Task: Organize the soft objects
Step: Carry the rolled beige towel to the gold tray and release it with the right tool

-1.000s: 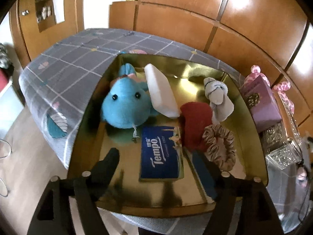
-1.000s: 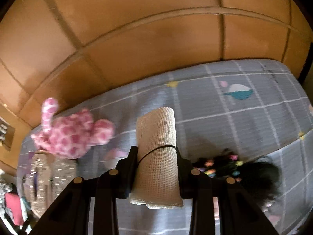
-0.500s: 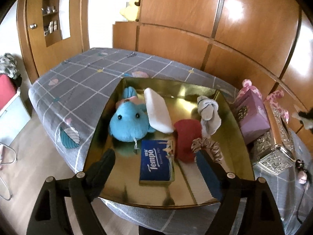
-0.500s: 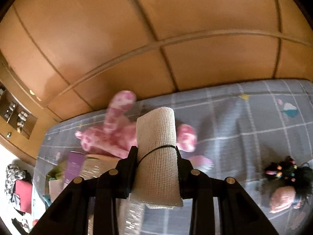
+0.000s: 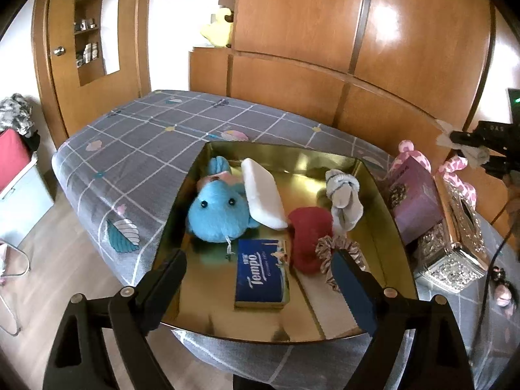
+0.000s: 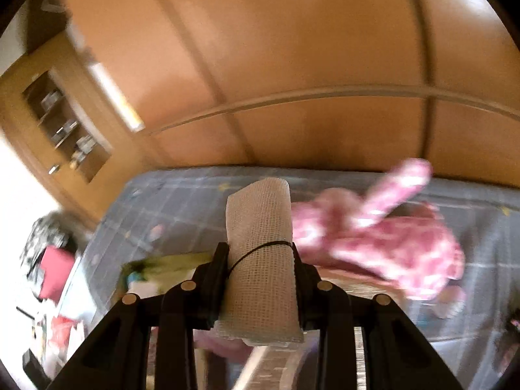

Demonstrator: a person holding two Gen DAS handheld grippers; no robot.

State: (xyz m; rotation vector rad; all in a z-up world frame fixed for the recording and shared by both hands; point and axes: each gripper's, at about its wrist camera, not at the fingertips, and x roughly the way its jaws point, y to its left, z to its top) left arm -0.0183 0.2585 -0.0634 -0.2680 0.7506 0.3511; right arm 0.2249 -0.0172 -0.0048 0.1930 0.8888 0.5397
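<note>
A gold tray (image 5: 383,214) sits on the grey checked bed. It holds a blue plush (image 5: 216,214), a white pad (image 5: 263,193), a grey sock bundle (image 5: 343,198), a red cloth (image 5: 308,237), a scrunchie (image 5: 338,253) and a Tempo tissue pack (image 5: 261,274). My left gripper (image 5: 256,276) is open and empty above the tray's near edge. My right gripper (image 6: 260,260) is shut on a beige gauze roll (image 6: 260,240), held in the air; it also shows at the far right of the left wrist view (image 5: 481,149). A pink spotted plush (image 6: 383,237) lies beyond it.
A purple box (image 5: 414,201) and a silver ornate box (image 5: 455,243) stand right of the tray, with the pink plush (image 5: 455,169) behind them. Wooden wardrobe panels back the bed. The floor lies to the left, with a red bin (image 5: 13,159).
My left gripper has pulled back and up from the tray. My right gripper has swung left with the gauze roll, so the pink plush now sits to its right and the tray corner shows.
</note>
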